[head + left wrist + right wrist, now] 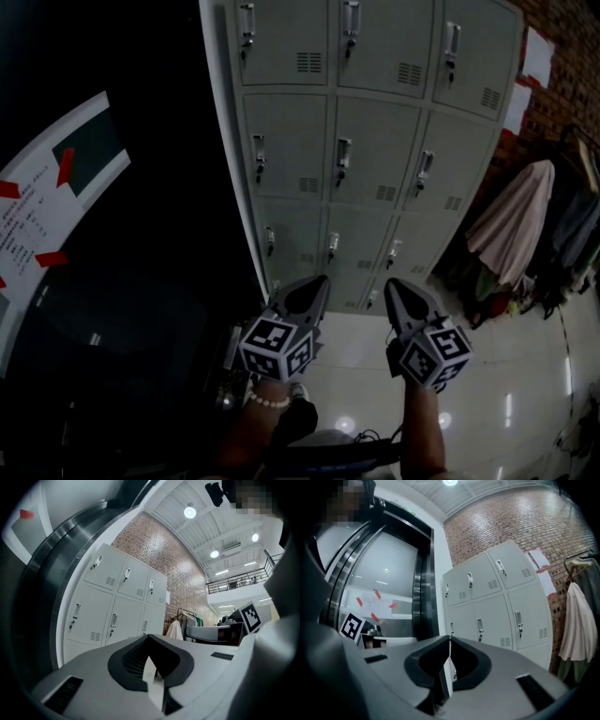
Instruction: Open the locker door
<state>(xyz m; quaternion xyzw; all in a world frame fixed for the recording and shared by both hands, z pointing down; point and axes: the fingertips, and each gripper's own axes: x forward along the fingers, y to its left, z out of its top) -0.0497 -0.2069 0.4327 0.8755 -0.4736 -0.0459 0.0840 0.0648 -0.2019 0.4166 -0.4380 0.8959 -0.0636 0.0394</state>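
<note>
Locker doors point(375, 141) of grey vented metal all sit shut; my left gripper point(317, 284) and right gripper point(396, 286) hang clear, jaws closed, empty.

Floor point(525, 375): pale glossy tiles, ceiling lights mirrored as bright spots. Grey locker bank point(375, 141) stands straight on it, base on the tiles. Loaded clothes rack point(572, 202) just right of the lockers, also on the floor, small coloured heap point(494, 305) at its foot (contents unclear)
</note>
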